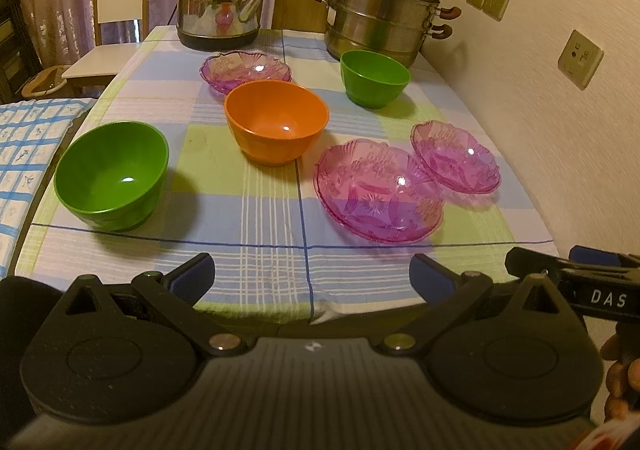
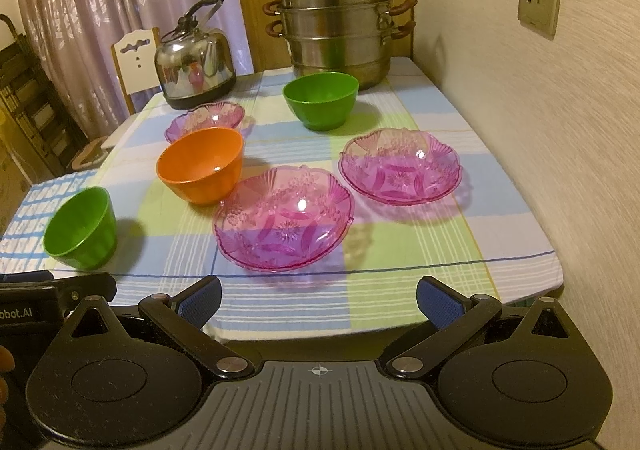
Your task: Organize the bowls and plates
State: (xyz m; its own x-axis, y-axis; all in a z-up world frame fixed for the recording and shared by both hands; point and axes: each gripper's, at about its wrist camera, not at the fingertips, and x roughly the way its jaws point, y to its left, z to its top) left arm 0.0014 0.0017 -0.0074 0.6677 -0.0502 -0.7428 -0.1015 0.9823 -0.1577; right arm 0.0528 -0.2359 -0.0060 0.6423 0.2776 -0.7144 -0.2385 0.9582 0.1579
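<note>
while both the left gripper (image 1: 312, 274) and right gripper (image 2: 318, 300) hover wide and empty at the table's near edge, the nearest pink glass plate (image 2: 284, 218) could slip from the pads, and farther back the orange bowl (image 2: 200, 166) crowds another pink plate (image 2: 206, 118).

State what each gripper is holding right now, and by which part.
Nothing is held. The left gripper and the right gripper are both open and empty, short of the nearest pink plate.
</note>
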